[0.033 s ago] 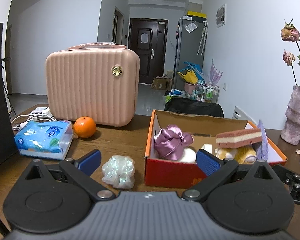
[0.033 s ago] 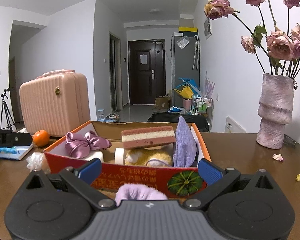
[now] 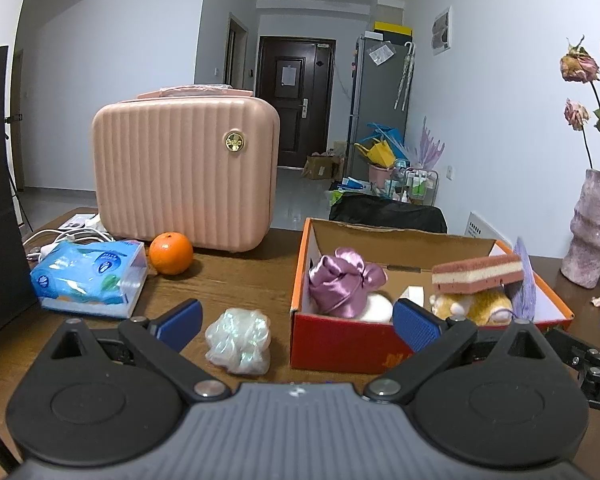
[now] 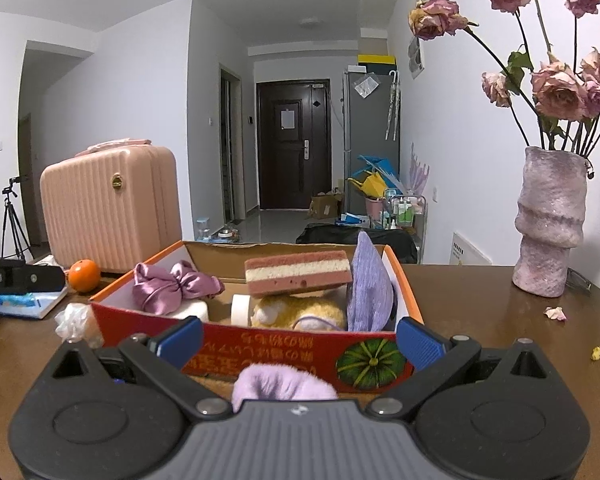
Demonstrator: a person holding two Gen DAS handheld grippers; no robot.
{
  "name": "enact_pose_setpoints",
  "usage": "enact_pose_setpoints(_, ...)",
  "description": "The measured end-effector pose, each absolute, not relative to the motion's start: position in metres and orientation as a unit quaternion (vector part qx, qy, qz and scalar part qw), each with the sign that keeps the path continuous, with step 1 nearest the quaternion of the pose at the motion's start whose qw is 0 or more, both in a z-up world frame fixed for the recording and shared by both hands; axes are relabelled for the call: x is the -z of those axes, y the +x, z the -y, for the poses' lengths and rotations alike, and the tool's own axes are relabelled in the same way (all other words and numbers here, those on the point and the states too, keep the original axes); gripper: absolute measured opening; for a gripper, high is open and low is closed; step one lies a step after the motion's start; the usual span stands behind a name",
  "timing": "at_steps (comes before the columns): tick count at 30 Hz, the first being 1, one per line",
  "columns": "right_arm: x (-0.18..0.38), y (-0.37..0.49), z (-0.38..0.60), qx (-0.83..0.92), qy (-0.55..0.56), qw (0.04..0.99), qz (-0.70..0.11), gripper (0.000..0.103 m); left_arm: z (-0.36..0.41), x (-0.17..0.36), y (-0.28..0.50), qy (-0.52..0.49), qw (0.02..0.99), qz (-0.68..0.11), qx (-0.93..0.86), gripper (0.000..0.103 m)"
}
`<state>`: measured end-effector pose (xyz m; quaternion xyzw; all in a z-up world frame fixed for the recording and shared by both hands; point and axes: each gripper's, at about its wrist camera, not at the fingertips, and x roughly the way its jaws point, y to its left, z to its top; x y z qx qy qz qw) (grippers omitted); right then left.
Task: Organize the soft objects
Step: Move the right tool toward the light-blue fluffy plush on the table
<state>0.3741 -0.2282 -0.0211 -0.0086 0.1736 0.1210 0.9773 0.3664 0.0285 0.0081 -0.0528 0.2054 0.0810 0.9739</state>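
While the wooden table (image 3: 240,276) takes up most of both views, the biggest thing on it is the pink suitcase (image 3: 186,172) standing upright at the back left. Next is the red cardboard box (image 4: 284,344), open on top, sitting near the middle of the table. Off to the right there's a rough pink vase (image 4: 550,224) with dried roses.

Left of the box you've got a blue tissue pack (image 3: 88,278) with an orange (image 3: 171,253) just beside it, right in front of the suitcase.

Inside the box: a purple satin scrunchie (image 3: 342,282) at the left end, a pink-and-cream sponge (image 4: 298,272) resting on a yellow plush toy (image 4: 296,312), and a purple cloth (image 4: 368,288) standing up against the right wall.

Still outside the box: a shimmery white scrunchie (image 3: 239,340) on the table just left of it, and a fuzzy lilac thing (image 4: 282,384) on the table in front of it.

Left gripper (image 3: 296,322) is spread wide, holding nothing, white scrunchie between its fingers. Right gripper (image 4: 298,338) is wide open too, empty, lilac thing low between its fingers.
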Motion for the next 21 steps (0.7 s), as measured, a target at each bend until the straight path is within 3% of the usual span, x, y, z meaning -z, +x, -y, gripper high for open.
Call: enact_pose_setpoints(21,0.026,0.310,0.221,-0.138,-0.029,0.977,-0.158,0.103,-0.041,0.007,0.298,-0.044,0.973,-0.216,-0.072,0.103)
